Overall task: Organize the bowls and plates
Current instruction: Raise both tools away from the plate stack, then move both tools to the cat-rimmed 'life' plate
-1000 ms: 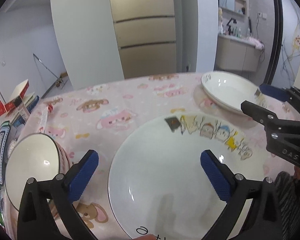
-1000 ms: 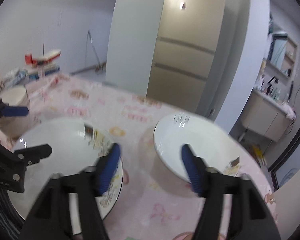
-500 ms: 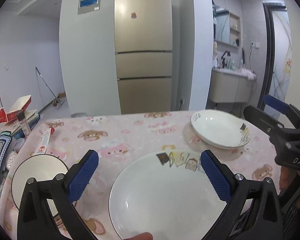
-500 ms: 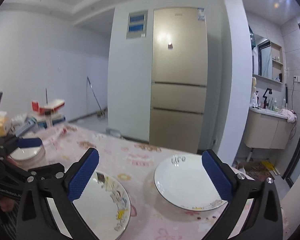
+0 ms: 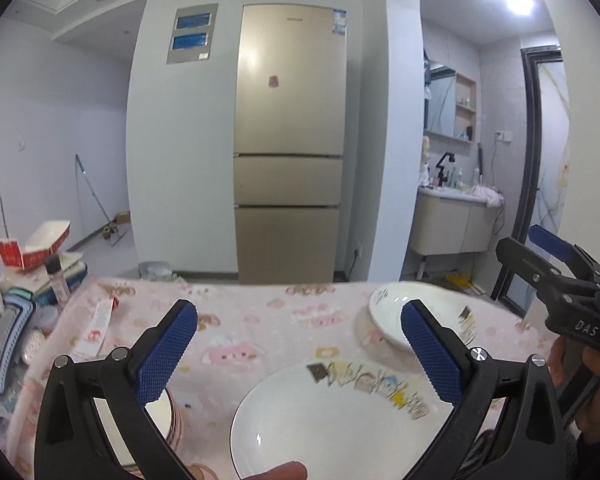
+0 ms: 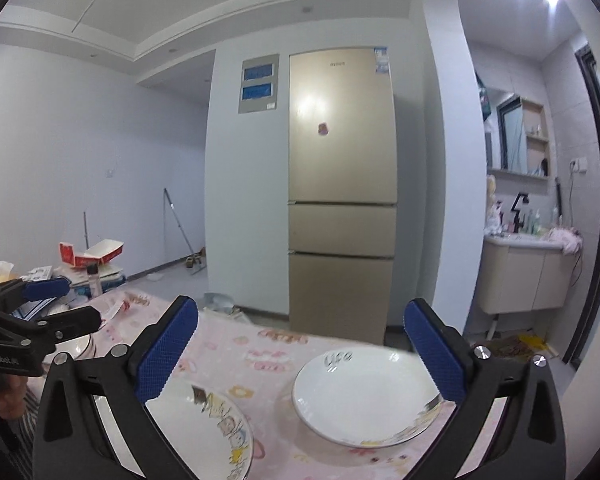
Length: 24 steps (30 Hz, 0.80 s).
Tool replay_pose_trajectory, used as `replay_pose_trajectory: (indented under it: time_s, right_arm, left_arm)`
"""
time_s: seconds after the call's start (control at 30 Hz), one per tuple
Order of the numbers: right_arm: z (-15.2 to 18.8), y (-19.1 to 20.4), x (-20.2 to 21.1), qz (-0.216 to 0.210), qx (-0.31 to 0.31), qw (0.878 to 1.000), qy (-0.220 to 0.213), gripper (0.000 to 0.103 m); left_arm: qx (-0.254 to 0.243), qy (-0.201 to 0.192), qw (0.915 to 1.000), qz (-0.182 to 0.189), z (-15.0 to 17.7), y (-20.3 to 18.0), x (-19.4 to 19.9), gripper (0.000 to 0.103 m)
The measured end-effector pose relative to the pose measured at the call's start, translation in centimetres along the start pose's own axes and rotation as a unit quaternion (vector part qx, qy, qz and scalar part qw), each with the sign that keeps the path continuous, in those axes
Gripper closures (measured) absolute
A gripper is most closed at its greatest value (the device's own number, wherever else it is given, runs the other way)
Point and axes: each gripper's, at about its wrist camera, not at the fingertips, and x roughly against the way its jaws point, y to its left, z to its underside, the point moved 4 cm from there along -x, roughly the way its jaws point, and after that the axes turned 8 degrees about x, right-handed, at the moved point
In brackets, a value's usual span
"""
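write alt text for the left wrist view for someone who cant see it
The open left gripper with blue-padded fingers hovers empty above a round white plate with cartoon figures along its rim on a pink cartoon-print tablecloth. A second white dish lies farther right, the open right gripper at the right edge, a tall gold fridge behind.

Both grippers now sit higher and point closer to level than a second ago. In the left wrist view the near plate with cartoon figures drops from filling the middle to the bottom edge, the far plate sinks from the top right to mid-height, and the fridge shows at full height. The bowl slips behind the left gripper. The right gripper has just been opening: its jaws go from narrow to wide apart, nothing between them, and the motion blur in its view clears
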Motion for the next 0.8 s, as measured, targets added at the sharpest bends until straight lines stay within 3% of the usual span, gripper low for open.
replay_pose_trajectory:
  time_s: [0.27,0.37,0.43,0.53,0.67,0.8]
  right_arm:
    - [-6.4,-0.3,2.1,0.006,0.016,0.999,-0.039,0.000]
    - [-8.4,-1.8,3.3,0.035,-0.036,0.994,-0.093,0.000]
    - [-9.5,-3.2,3.4,0.033,-0.086,0.989,-0.112,0.000]
    - [-11.1,-5.0,3.0,0.034,-0.109,0.987,-0.112,0.000]
    - [-11.4,-6.2,3.5,0.098,-0.064,0.987,-0.112,0.000]
    - [-10.0,-8.3,2.1,0.109,-0.083,0.989,-0.059,0.000]
  left_arm:
    - [-0.017,-0.043,0.9988,0.015,-6.4,-2.4,2.6,0.000]
    - [0.009,-0.054,0.9982,0.022,-8.1,-3.3,1.9,0.000]
    - [0.020,-0.041,0.9984,0.035,-9.3,-4.1,0.8,0.000]
    - [0.029,-0.040,0.9976,0.048,-11.0,-5.1,-0.6,0.000]
    - [0.038,-0.039,0.9964,0.066,-12.4,-5.4,-2.3,0.000]
    - [0.048,-0.017,0.9955,0.080,-13.2,-5.5,-4.8,0.000]
